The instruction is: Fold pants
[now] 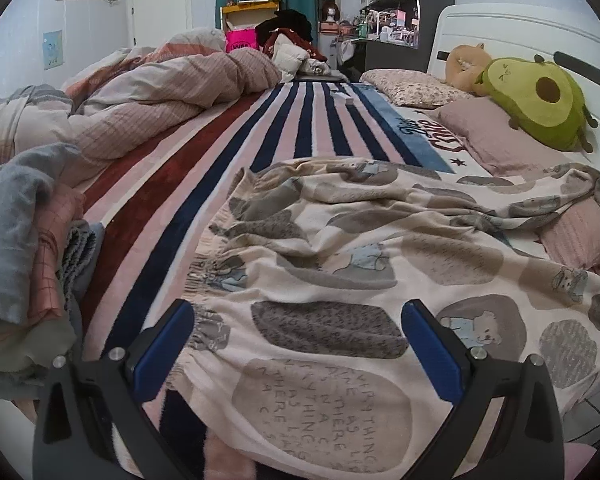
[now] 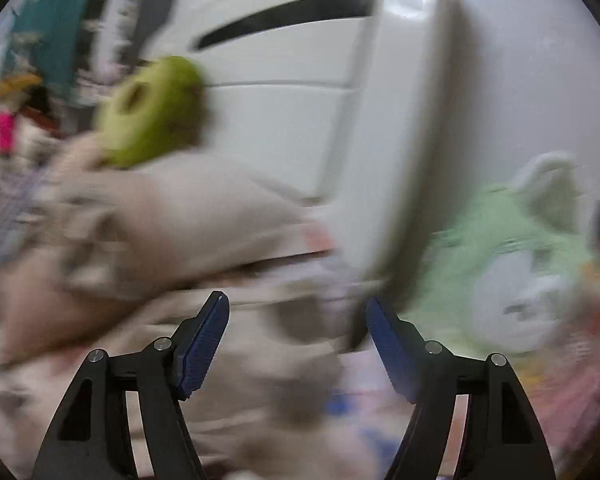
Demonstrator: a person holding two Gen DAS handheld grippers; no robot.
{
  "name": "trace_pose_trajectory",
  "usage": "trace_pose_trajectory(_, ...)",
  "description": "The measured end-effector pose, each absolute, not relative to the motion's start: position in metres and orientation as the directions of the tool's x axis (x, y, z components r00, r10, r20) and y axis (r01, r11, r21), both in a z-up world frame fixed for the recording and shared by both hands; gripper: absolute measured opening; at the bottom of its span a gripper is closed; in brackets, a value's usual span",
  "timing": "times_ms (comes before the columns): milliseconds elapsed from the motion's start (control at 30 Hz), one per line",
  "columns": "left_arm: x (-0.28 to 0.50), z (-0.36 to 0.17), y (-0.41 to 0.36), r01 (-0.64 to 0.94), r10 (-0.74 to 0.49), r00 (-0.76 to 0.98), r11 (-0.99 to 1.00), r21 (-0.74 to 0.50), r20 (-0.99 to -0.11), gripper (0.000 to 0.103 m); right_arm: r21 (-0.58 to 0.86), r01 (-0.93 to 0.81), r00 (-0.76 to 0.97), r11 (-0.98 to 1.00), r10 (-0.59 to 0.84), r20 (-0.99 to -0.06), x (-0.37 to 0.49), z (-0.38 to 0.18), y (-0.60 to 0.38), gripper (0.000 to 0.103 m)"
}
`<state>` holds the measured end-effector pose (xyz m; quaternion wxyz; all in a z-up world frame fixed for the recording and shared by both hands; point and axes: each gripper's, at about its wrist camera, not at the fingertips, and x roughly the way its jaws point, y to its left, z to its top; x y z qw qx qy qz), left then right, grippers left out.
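The cream pants [image 1: 340, 248] with grey patches and small bear prints lie crumpled across the striped bed cover, their gathered waistband [image 1: 204, 320] at the near left. My left gripper [image 1: 300, 316] is open, its blue pads either side of the waistband end, low over the cloth. My right gripper [image 2: 296, 312] is open and empty in a blurred view near the headboard; pale cloth [image 2: 284, 356], likely the pants, lies below it.
A striped blanket [image 1: 220, 152] covers the bed. A bundled duvet [image 1: 148, 96] lies far left, a clothes pile [image 1: 32, 248] near left. Pillows [image 1: 500, 140], an avocado plush [image 1: 540, 100] and a white headboard [image 1: 520, 28] stand right. A green cat plush [image 2: 512, 264] sits beside the headboard.
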<state>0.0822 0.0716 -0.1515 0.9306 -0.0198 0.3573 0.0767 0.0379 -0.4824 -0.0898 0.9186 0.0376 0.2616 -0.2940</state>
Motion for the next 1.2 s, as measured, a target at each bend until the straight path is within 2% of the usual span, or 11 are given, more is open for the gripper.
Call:
trace_pose_trajectory(100, 0.082, -0.15, 0.07, -0.146, 0.118, 0.737, 0.989, 0.013, -0.665, 0.102, 0.062, 0.414, 0.746, 0.908, -0.299, -0.595, 0.073, -0.107, -0.474, 0.067)
trace_pose_trajectory(300, 0.079, -0.152, 0.081, -0.159, 0.12, 0.737, 0.987, 0.002, -0.665, 0.102, 0.07, 0.481, 0.642, 0.874, -0.297, -0.707, 0.137, -0.16, -0.484, 0.065)
trace_pose_trajectory(333, 0.081, -0.154, 0.083, -0.166, 0.132, 0.734, 0.986, 0.013, -0.666, 0.102, 0.058, 0.497, 0.637, 0.866, -0.318, -0.703, 0.14, -0.163, -0.486, 0.037)
trace_pose_trajectory(367, 0.081, -0.155, 0.083, -0.171, 0.142, 0.732, 0.985, 0.022, -0.666, 0.102, 0.027, 0.516, 0.628, 0.856, -0.357, -0.692, 0.143, -0.165, -0.488, 0.02)
trace_pose_trajectory(467, 0.085, -0.157, 0.089, -0.184, 0.157, 0.729, 0.982, 0.03, -0.667, 0.102, 0.028, 0.535, 0.627, 0.844, -0.375, -0.683, 0.147, -0.162, -0.496, 0.006)
trace_pose_trajectory(567, 0.085, -0.157, 0.093, -0.185, 0.141, 0.736, 0.983, 0.004, -0.662, 0.102, 0.075, 0.529, 0.686, 0.845, -0.374, -0.625, 0.141, -0.135, -0.5, 0.003)
trace_pose_trajectory(767, 0.08, -0.151, 0.091, -0.181, 0.138, 0.752, 0.983, -0.001, -0.644, 0.102, 0.247, 0.344, 0.913, 0.906, -0.261, -0.313, 0.093, -0.026, -0.503, 0.003)
trace_pose_trajectory(867, 0.074, -0.149, 0.095, -0.201, 0.15, 0.75, 0.98, -0.005, -0.644, 0.102, 0.254, 0.332, 0.93, 0.908, -0.27, -0.251, 0.051, -0.008, -0.497, 0.003)
trace_pose_trajectory(967, 0.07, -0.155, 0.106, -0.229, 0.167, 0.715, 0.973, -0.001, -0.679, 0.102, 0.294, 0.402, 0.892, 0.867, -0.299, -0.339, 0.01, -0.031, -0.509, 0.003)
trace_pose_trajectory(1100, 0.062, -0.17, 0.121, -0.29, 0.194, 0.661, 0.957, -0.008, -0.725, 0.102, 0.296, 0.565, 0.745, 0.77, -0.322, -0.585, -0.032, -0.11, -0.533, 0.005)
trace_pose_trajectory(1200, 0.057, -0.18, 0.137, -0.346, 0.22, 0.619, 0.938, -0.01, -0.754, 0.102, 0.263, 0.637, 0.643, 0.725, -0.311, -0.7, -0.046, -0.151, -0.534, 0.015)
